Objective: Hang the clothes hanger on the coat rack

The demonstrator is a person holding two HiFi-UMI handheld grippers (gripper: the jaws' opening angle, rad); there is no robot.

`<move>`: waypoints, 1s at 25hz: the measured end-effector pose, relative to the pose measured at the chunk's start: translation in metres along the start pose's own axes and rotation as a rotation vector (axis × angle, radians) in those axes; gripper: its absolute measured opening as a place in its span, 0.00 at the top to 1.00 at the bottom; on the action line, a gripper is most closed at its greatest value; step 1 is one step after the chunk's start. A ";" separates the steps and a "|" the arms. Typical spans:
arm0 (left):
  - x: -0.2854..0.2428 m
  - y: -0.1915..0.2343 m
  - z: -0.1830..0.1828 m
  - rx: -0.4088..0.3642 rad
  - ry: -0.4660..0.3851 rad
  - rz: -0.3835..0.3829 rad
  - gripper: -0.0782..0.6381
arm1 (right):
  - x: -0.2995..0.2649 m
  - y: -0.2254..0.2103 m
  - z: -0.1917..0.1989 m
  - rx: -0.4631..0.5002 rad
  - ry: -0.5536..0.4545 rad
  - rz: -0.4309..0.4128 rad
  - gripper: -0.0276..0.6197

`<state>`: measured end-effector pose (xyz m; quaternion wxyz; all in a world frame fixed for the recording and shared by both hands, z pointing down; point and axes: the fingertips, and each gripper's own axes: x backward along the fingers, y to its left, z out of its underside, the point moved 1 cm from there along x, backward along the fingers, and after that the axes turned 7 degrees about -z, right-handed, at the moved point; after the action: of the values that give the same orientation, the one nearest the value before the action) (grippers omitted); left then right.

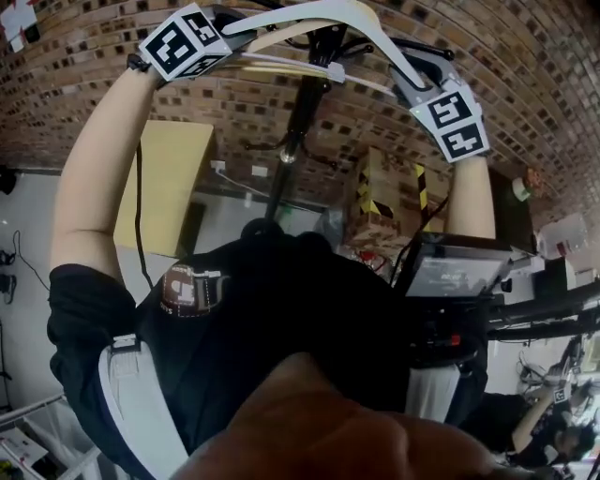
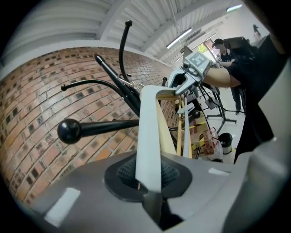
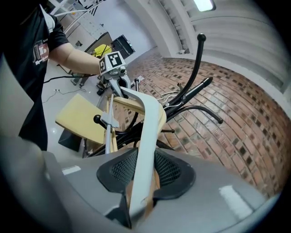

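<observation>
A pale wooden clothes hanger (image 1: 349, 13) with a lower bar is held up at the top of the head view, in front of the black coat rack (image 1: 298, 112). My left gripper (image 1: 246, 39) is shut on its left end and my right gripper (image 1: 405, 82) on its right end. In the left gripper view the hanger's arm (image 2: 150, 136) runs out from between the pads of the left gripper (image 2: 150, 182), beside a ball-tipped rack peg (image 2: 69, 130). In the right gripper view the hanger (image 3: 148, 132) sits between the right gripper's (image 3: 141, 182) pads, with the rack's curved arms (image 3: 195, 59) just behind.
A curved brick wall (image 1: 525, 66) stands behind the rack. A yellow board (image 1: 173, 183) leans at the left. A cardboard box with yellow-black tape (image 1: 384, 202) and a screen (image 1: 450, 272) are on the right. Another person in black (image 2: 227, 50) stands far off.
</observation>
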<state>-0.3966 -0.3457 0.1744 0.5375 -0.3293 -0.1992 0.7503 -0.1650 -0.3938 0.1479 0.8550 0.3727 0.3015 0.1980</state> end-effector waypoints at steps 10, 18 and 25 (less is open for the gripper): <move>0.009 -0.005 -0.005 0.031 -0.059 -0.053 0.84 | 0.005 0.001 0.002 0.049 -0.047 0.151 0.77; 0.027 -0.002 -0.013 0.171 -0.207 0.017 0.65 | 0.014 0.004 0.005 0.002 -0.081 0.169 0.66; 0.064 0.001 0.007 0.213 -0.283 -0.049 0.58 | 0.040 0.011 0.007 -0.055 -0.130 0.194 0.63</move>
<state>-0.4152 -0.2859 0.1611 0.5542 -0.1564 -0.2003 0.7926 -0.1314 -0.3679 0.1451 0.8594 0.3886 0.2026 0.2634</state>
